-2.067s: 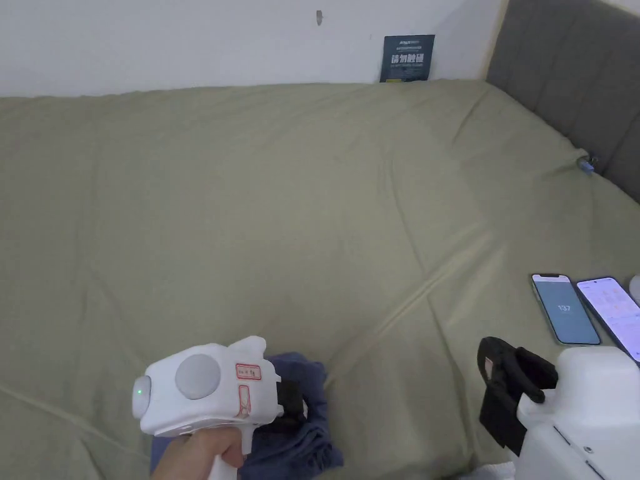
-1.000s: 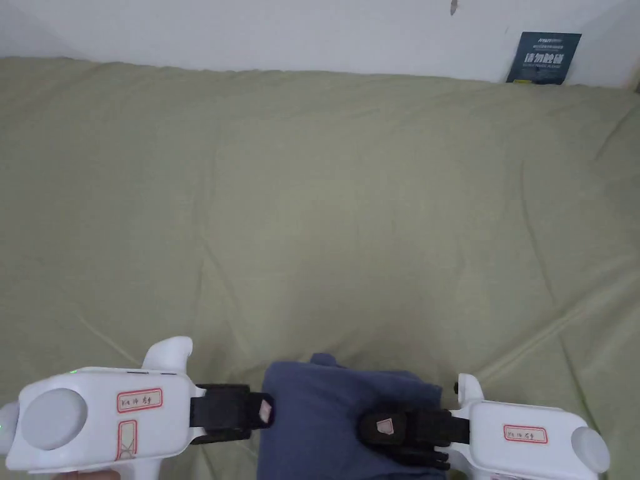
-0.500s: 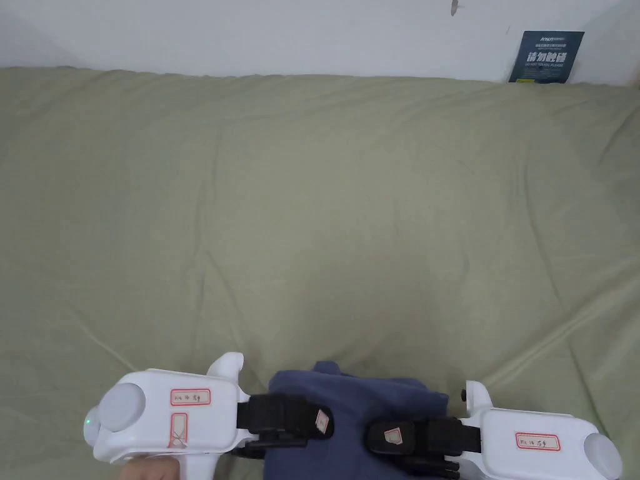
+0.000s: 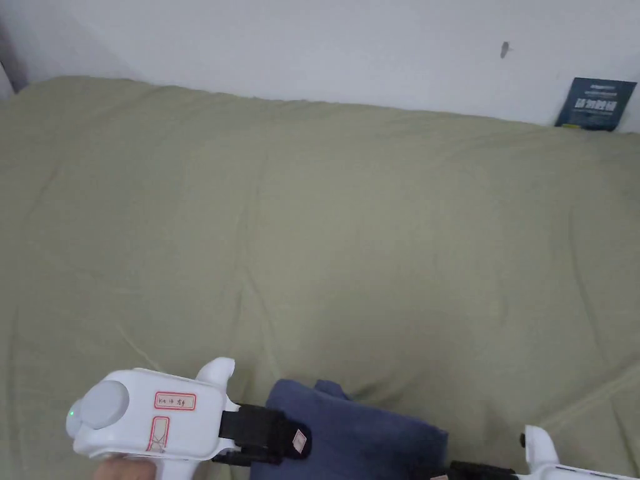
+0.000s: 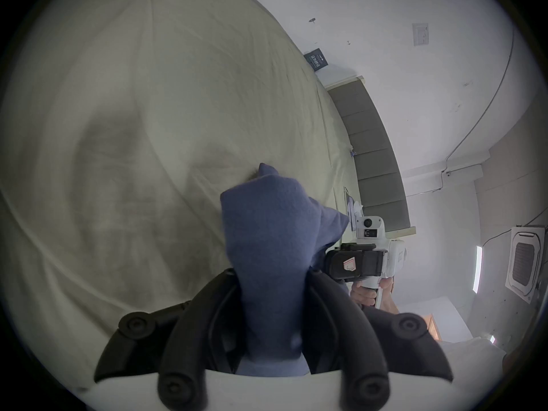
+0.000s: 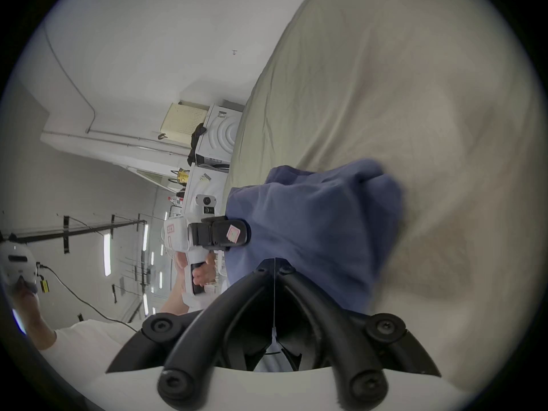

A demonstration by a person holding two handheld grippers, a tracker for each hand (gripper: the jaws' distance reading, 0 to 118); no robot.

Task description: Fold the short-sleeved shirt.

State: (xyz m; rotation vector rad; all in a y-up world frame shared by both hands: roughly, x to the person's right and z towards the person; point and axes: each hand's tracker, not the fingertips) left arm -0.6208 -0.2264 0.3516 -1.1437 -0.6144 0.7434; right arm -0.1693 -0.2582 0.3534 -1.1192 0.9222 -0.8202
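Observation:
The blue short-sleeved shirt point(image 4: 359, 431) is bunched in a lump near the front edge of the olive bed sheet point(image 4: 350, 237). My left gripper point(image 4: 294, 440) comes in from the left. In the left gripper view a thick fold of the shirt point(image 5: 272, 269) runs between its jaws, which are shut on it. My right gripper point(image 4: 481, 470) enters at the bottom right, mostly cut off by the frame edge. In the right gripper view my right gripper point(image 6: 274, 264) has its jaws closed tip to tip at the near edge of the shirt point(image 6: 311, 224). Each gripper faces the other across the lump.
A dark blue card point(image 4: 594, 103) leans on the white wall at the back right. A grey padded headboard point(image 5: 376, 162) and phones point(image 5: 351, 210) lie at the bed's right end. White boxes point(image 6: 219, 135) stand beyond the left end. Broad open sheet stretches behind the shirt.
Two seconds ago the right gripper was off to the right; since then it has come to the shirt. The left jaws moved from the shirt's left edge onto the cloth. The head camera shifted.

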